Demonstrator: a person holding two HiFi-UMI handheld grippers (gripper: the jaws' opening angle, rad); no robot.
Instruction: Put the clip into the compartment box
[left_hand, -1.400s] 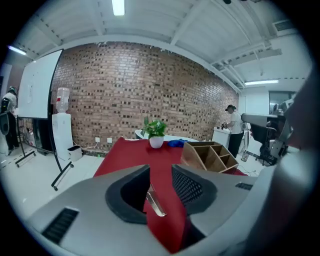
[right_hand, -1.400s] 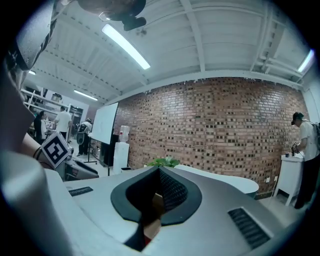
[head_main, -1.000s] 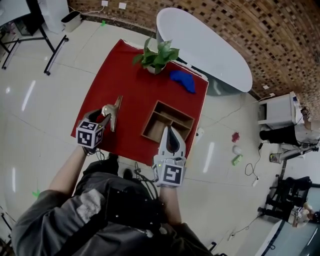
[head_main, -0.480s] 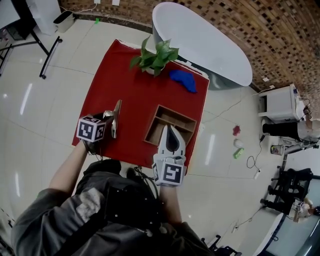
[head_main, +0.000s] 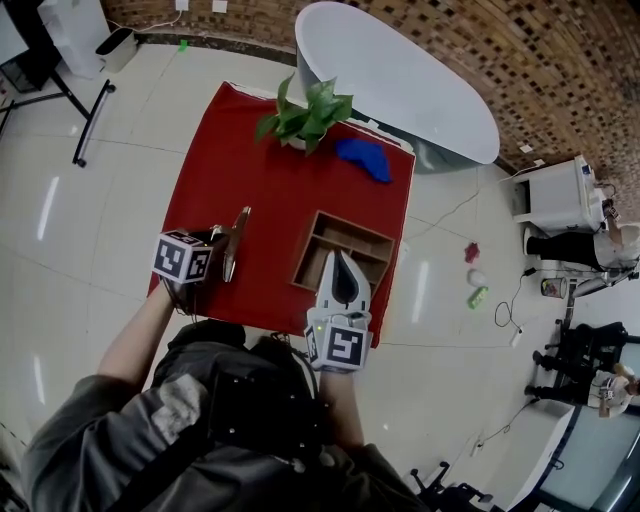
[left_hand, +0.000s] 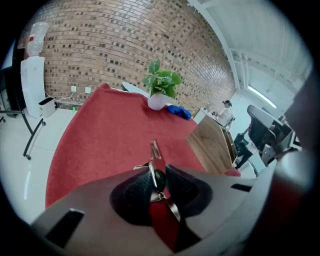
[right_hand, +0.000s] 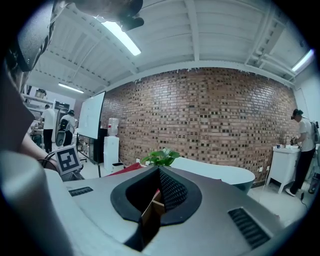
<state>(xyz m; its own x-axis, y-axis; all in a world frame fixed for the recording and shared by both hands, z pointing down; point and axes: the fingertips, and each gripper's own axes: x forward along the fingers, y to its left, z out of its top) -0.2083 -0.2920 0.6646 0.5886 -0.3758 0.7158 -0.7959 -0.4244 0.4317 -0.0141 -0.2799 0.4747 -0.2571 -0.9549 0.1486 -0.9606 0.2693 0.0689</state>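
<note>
The clip (head_main: 235, 243) sits between the fingers of your left gripper (head_main: 215, 240), near the left edge of the red-covered bench (head_main: 270, 180). Its metal end pokes out past the fingertips. In the left gripper view the clip (left_hand: 156, 165) stands on edge and both dark pads of the left gripper (left_hand: 156, 182) press on it as the fingers close.

The wooden compartment box (head_main: 356, 229) lies to the right of the clip, apart from it, toward the bench's right edge. Your right gripper (head_main: 340, 262) reaches over the box's near side with its fingers closed together and holding nothing.

At the far end of the bench a potted plant (head_main: 305, 115) stands, with a blue cloth (head_main: 365, 160) just to its right.
</note>
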